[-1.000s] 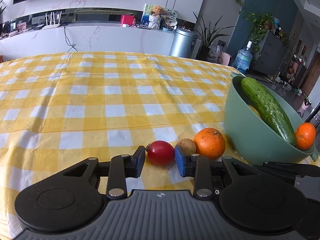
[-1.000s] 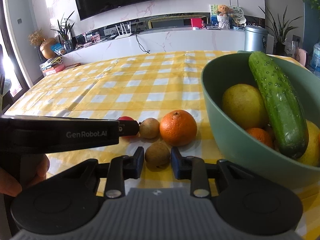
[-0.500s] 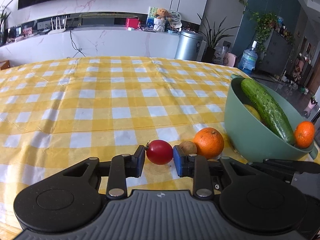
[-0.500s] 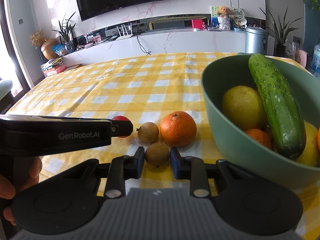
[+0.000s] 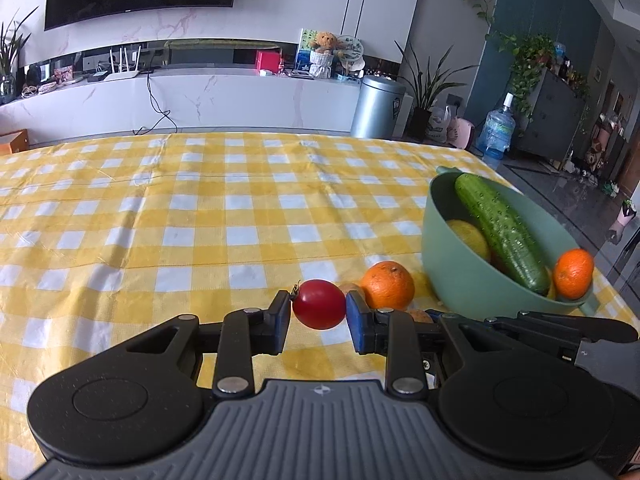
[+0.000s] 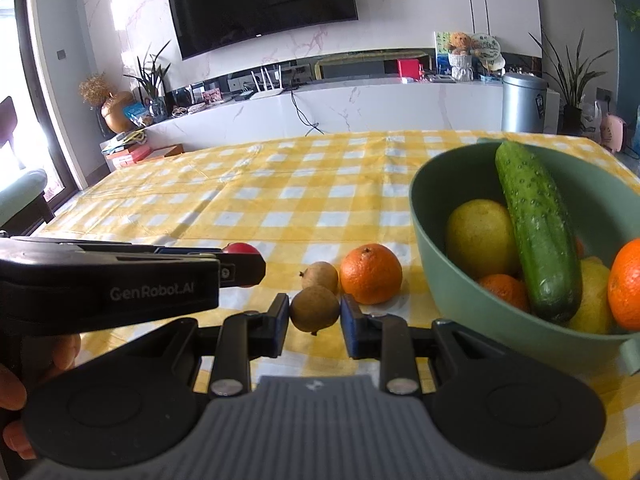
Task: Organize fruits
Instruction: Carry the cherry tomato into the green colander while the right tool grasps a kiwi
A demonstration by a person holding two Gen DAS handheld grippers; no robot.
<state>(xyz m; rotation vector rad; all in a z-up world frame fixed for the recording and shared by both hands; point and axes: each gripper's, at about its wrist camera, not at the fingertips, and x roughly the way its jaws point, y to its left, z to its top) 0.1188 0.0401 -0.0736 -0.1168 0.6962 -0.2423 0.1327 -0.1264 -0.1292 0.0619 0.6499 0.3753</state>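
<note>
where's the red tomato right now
In the left wrist view the red tomato sits clamped in the left gripper, just left of the loose orange beside the green bowl.

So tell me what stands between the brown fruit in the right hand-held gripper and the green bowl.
Little does. The brown fruit sits clamped in the right hand-held gripper; the orange on the cloth lies just left of the green bowl, and that near wall must be cleared.
</note>
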